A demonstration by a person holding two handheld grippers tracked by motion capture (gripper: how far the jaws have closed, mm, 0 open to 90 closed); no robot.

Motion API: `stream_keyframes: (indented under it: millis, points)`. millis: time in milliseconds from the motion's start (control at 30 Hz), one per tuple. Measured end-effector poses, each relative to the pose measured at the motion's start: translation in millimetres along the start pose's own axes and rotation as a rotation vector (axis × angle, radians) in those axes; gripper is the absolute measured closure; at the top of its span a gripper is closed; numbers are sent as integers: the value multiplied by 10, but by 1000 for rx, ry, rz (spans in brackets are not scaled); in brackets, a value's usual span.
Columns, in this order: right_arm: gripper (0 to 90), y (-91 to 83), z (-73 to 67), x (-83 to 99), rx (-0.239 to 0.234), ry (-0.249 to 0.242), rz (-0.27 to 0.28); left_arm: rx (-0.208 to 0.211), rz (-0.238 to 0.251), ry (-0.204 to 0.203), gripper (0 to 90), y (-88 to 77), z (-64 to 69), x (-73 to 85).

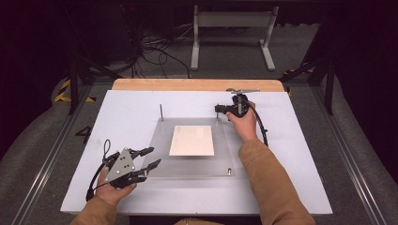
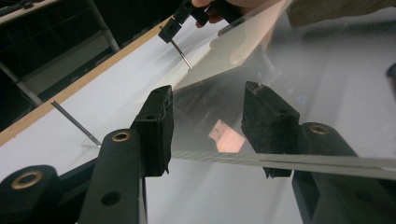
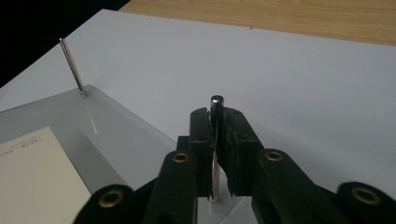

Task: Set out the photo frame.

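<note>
Pin (image 3: 216, 135) stands clamped in right tool (image 3: 216, 154); left tool (image 2: 208, 126) gapes astride the clear plate's (image 2: 327, 93) edge.

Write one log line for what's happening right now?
right gripper: shut on thin metal pin | left gripper: open around clear plastic sheet's edge

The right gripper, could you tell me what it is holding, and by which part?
The right gripper is shut on an upright metal pin at the clear plate's far right corner, gripping just below its top.

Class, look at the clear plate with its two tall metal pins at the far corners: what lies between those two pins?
Between the left pin and the right pin, held by the right gripper, the high view shows only the clear plate's bare far edge; the paper sheet lies nearer.
</note>
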State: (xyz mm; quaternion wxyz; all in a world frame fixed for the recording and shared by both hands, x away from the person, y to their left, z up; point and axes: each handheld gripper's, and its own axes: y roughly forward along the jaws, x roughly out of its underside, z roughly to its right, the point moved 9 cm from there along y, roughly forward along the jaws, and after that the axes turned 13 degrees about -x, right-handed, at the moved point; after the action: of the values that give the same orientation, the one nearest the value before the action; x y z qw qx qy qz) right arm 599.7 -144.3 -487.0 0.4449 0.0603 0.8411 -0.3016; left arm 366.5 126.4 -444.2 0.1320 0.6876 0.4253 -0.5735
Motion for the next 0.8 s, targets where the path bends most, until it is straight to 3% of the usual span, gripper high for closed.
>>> stream_keyframes:
  millis: [233,367,533,667,800]
  points:
    - [653,-189,-128,-25,-21,-46,11,15,5,-18,529,8,-53,-57]
    - [579,-363,-308,-41,-54,-127,30,21,7,-30,528,15,-76,-88]
    - [481,-581,-634,-28,-108,-234,59,31,6,-43,528,21,-110,-128]
    - [446,-755,-855,23,-118,-309,73,29,8,-48,528,25,-134,-157]
    - [439,-920,-982,100,-127,-365,92,27,20,-52,528,34,-180,-204]
